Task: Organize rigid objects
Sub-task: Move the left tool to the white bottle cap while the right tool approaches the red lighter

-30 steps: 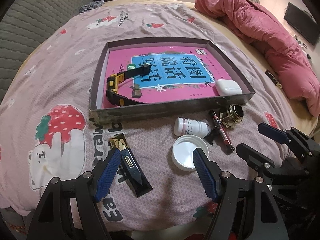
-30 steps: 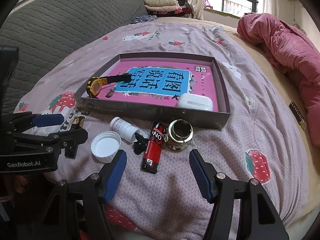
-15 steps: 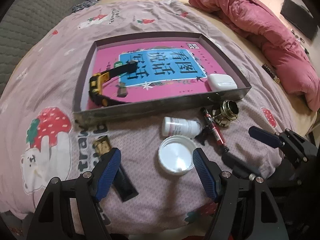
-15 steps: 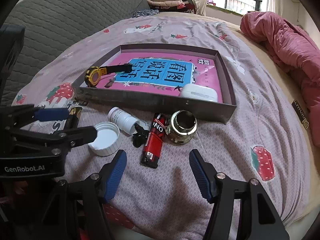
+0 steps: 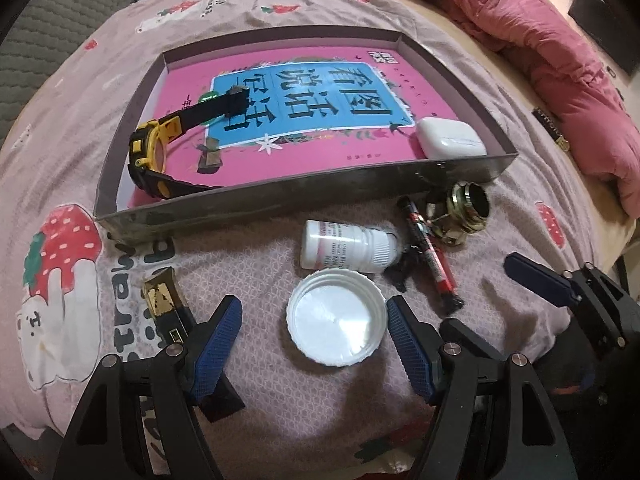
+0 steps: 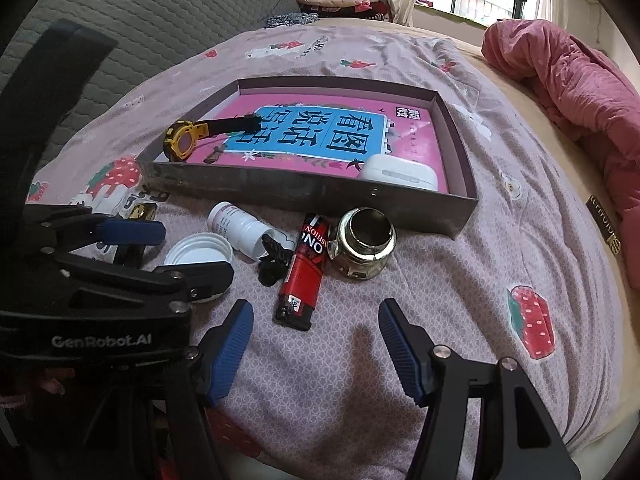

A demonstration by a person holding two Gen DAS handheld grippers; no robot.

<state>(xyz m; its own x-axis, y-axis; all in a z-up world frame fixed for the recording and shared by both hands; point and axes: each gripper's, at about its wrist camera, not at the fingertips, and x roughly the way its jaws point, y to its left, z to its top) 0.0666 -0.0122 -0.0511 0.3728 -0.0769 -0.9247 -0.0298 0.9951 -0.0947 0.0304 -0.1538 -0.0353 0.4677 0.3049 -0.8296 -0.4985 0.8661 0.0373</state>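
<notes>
Left wrist view: the left tongs (image 5: 314, 344) stand released and wide, with the white cap (image 5: 337, 318) lying open side up on the bedspread (image 5: 500, 240) between the two blue pads, touching neither as far as one can see. The step in hand is probably a pick of this cap. To do it well, sink straight down so the pads meet the rim on opposite sides, low on its wall, and clench gently: the thin plastic may flex or skate on soft cloth. At 12 o'clock from the cap lies the white bottle (image 5: 348, 250) on its side, just beside it; at 9 o'clock a black and gold bar (image 5: 168, 312) runs under the left pad, so that finger could catch it. The box (image 5: 304, 192) lies further off at 12 o'clock, its near wall an edge to lift over; it holds a watch (image 5: 160, 152) and an earbud case (image 5: 450, 142).

Right wrist view: the right tongs (image 6: 316, 346) are released and empty over bare bedspread. At 12 o'clock lies the red lighter (image 6: 306, 270), the brass pot (image 6: 364, 242) at 1 o'clock. Open room is at 3 o'clock; the left tongs crowd 9 o'clock.
</notes>
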